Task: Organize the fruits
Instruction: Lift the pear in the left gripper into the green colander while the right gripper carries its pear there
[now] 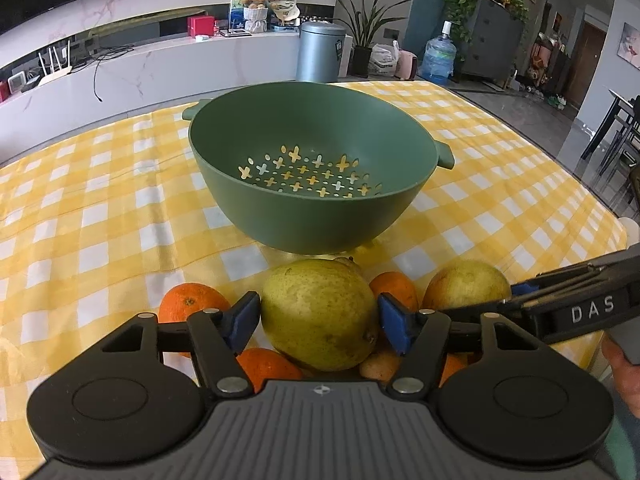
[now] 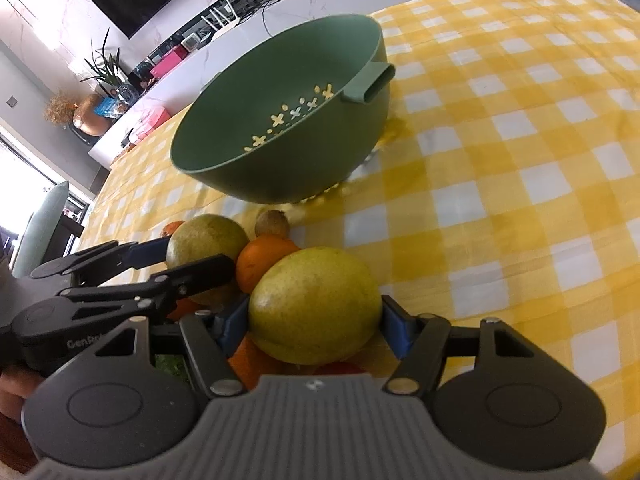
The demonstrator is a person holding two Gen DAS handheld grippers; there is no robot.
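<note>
A pile of fruit lies on the checked tablecloth in front of an empty green colander bowl [image 1: 312, 184]. My left gripper [image 1: 318, 318] is shut on a yellow-green pear [image 1: 318, 312], its blue pads against both sides. My right gripper [image 2: 314, 320] is shut on a second pear [image 2: 316, 304], which also shows in the left wrist view [image 1: 466, 284]. Oranges [image 1: 192, 304] lie around and under the pears; one orange [image 2: 264, 264] sits between them. A small brown kiwi [image 2: 272, 224] lies near the bowl [image 2: 280, 136]. The left gripper [image 2: 192, 262] shows at the left of the right wrist view.
The yellow-and-white tablecloth [image 1: 100, 200] covers the table around the bowl. The table's right edge [image 1: 600, 208] drops to the floor. A white counter [image 1: 160, 64], a grey bin [image 1: 320, 52] and plants stand behind the table.
</note>
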